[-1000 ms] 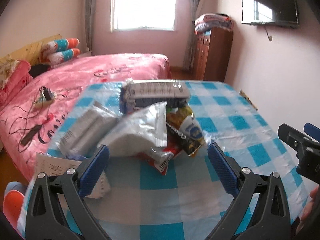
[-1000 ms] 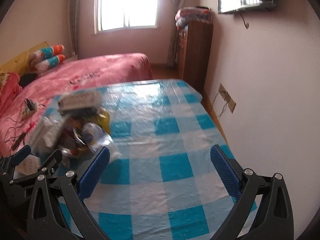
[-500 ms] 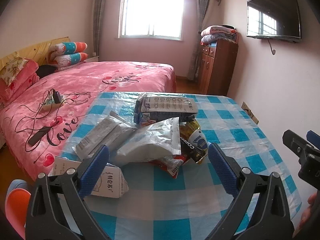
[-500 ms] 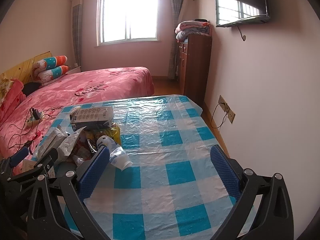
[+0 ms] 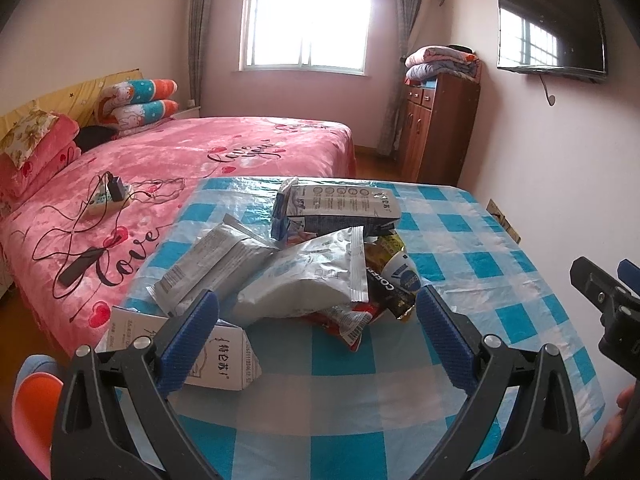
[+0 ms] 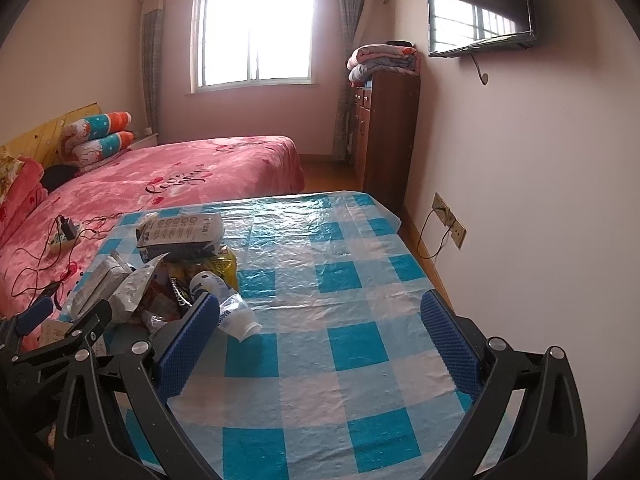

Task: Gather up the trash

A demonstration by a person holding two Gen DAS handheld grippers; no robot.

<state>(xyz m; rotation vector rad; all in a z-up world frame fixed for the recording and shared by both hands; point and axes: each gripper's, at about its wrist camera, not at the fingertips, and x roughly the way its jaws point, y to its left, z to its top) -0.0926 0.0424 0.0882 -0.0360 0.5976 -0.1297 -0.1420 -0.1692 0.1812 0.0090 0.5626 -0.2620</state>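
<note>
Ahead of the gaping left gripper [image 5: 316,320] lies trash [image 5: 304,264]; untouched.

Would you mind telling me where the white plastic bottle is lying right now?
In the right wrist view, the white plastic bottle lies on its side on the checked tablecloth, at the right edge of the trash pile, beside the right claw's left finger.

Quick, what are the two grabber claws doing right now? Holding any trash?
Left gripper: open, holding nothing, above the trash pile.
Right gripper: open, holding nothing, over the checked tablecloth.
</note>
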